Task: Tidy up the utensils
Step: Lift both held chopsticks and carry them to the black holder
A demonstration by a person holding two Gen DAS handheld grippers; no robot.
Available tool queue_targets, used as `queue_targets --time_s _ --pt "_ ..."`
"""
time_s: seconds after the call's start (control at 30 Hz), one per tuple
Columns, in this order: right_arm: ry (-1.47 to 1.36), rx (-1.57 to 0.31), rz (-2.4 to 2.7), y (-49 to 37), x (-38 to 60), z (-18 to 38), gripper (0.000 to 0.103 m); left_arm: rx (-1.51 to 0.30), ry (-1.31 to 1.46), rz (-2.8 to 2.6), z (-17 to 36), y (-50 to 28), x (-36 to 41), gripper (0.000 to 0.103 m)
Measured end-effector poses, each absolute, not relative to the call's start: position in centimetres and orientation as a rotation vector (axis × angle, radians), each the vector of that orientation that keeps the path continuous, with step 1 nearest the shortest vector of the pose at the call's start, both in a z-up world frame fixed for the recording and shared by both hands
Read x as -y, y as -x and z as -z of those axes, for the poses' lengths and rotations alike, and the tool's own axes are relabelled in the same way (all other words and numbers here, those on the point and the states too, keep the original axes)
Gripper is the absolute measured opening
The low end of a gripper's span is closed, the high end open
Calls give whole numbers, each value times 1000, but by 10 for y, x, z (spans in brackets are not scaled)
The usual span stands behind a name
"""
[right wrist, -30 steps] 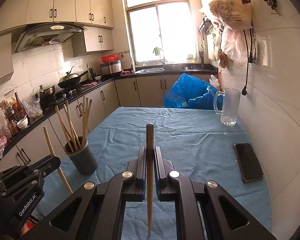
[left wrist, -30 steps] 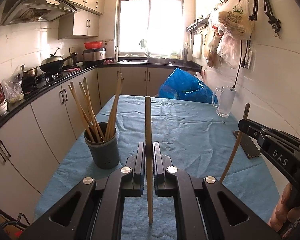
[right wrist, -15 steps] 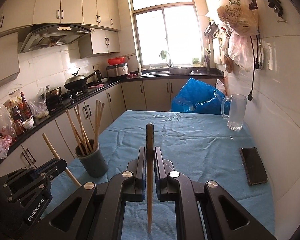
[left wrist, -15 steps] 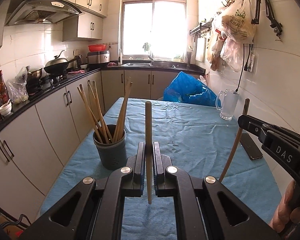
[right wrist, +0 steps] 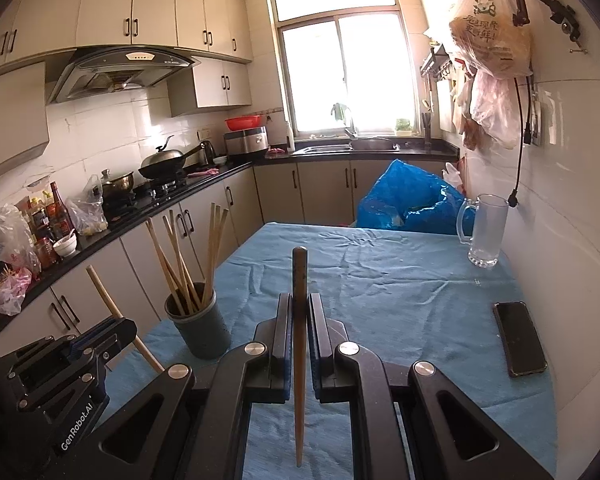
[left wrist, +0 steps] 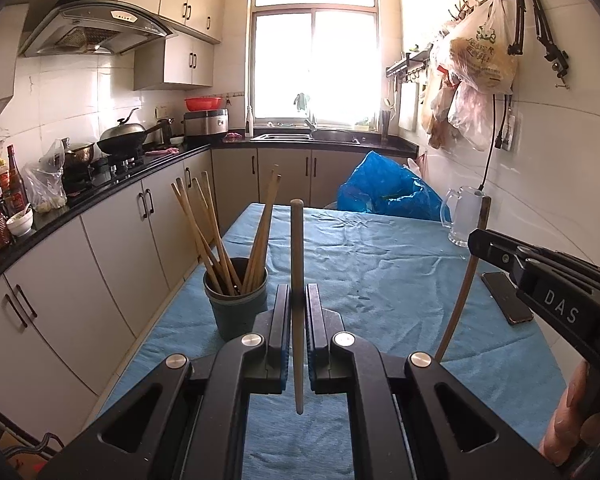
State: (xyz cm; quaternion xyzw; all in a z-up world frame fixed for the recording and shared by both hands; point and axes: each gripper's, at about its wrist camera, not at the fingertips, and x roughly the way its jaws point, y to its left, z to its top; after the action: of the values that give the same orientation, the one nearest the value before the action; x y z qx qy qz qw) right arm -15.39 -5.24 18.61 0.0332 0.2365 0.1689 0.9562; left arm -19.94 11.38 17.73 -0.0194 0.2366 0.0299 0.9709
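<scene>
Left wrist view
Left gripper (left wrist: 297,308): pressed together on a pale chopstick (left wrist: 297,280), which stands upright between the pads, blunt end up, thin tip hanging below them.
Landmark: the dark utensil cup (left wrist: 236,300) on the blue tablecloth (left wrist: 380,280), already holding a fan of chopsticks (left wrist: 220,232) that lean left and right.
Chopstick's place: just right of the cup and above the cloth, not yet over the mouth.
Right gripper (left wrist: 478,242): well right of the cup, pinching a darker chopstick (left wrist: 466,280) that slants down toward the cloth.
Other things: a glass mug (left wrist: 462,216) and a phone (left wrist: 506,298) far right of the cup; a blue bag (left wrist: 384,192) beyond the table end.

Right wrist view
Right gripper (right wrist: 300,316): clamped on its darker chopstick (right wrist: 300,320), upright, tip below the pads.
Cup (right wrist: 198,332): left of this gripper, near the table's left edge.
Left gripper (right wrist: 112,328): lower left, just beside the cup, its pale chopstick (right wrist: 116,316) tilted through the fingers.

Risks
Blocked entry: the leaning chopsticks crowd the mouth; a tip lowered onto one could skid off or lever it out.
Tipping: the cup sits close to the edge, so a sideways knock from either tool might push it over.
Collision: both tools heading for the cup together could clash.
Slip: each stick is held at a single narrow point and may pivot if its tip catches the rim.
</scene>
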Motion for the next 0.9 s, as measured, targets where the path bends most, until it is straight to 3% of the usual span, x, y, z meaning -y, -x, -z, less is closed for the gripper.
queue_targets --time_s 0.9 --pt "-92 -455 -416 127 20 -206 8 -424 -3 -93 -207 191 -152 6"
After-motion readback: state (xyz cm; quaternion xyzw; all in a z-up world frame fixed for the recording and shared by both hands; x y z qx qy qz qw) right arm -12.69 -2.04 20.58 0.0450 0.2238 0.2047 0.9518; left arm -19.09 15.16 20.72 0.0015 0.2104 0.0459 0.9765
